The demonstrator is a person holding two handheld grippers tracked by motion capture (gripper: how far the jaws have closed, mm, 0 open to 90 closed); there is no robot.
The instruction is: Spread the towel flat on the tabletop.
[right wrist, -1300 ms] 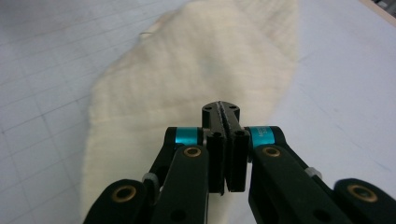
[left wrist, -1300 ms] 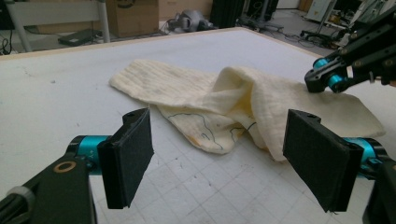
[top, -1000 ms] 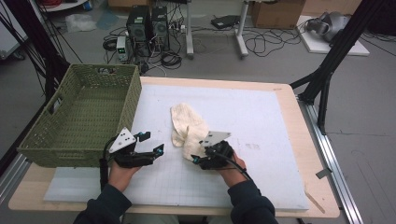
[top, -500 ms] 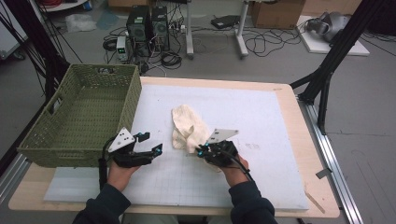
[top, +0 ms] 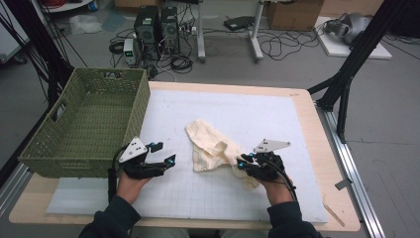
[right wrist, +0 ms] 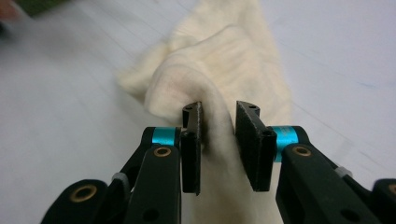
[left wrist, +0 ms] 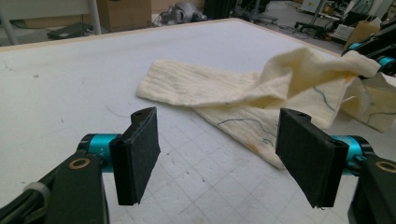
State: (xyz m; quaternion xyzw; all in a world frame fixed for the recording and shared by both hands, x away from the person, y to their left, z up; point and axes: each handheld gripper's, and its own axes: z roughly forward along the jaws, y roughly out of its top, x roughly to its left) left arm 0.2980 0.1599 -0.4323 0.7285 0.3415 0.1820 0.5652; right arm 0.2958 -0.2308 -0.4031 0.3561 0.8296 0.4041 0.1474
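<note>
A cream knitted cloth [top: 210, 141] lies crumpled on the white mat [top: 257, 109], near the table's front. My right gripper [top: 241, 163] is at the cloth's near right end, and a fold of the cloth [right wrist: 224, 56] fills the narrow gap between its pads [right wrist: 218, 144]. Those jaws closed and have just eased apart slightly, and that end hangs lifted off the mat [left wrist: 317, 70]. My left gripper [top: 166, 152] hovers left of the cloth, open. Its jaws [left wrist: 217, 154] have just narrowed a little, with nothing between them.
A green woven basket [top: 143, 99] stands on the table's left side, just behind my left hand. The mat has bare room to the right and behind the cloth. Beyond the wooden far edge [top: 223, 85] are cables, computers and stands on the floor.
My right gripper has moved to the right with the cloth's end pinched in it, drawing the bunched cloth out toward the lower right. My left hand has stayed put.
</note>
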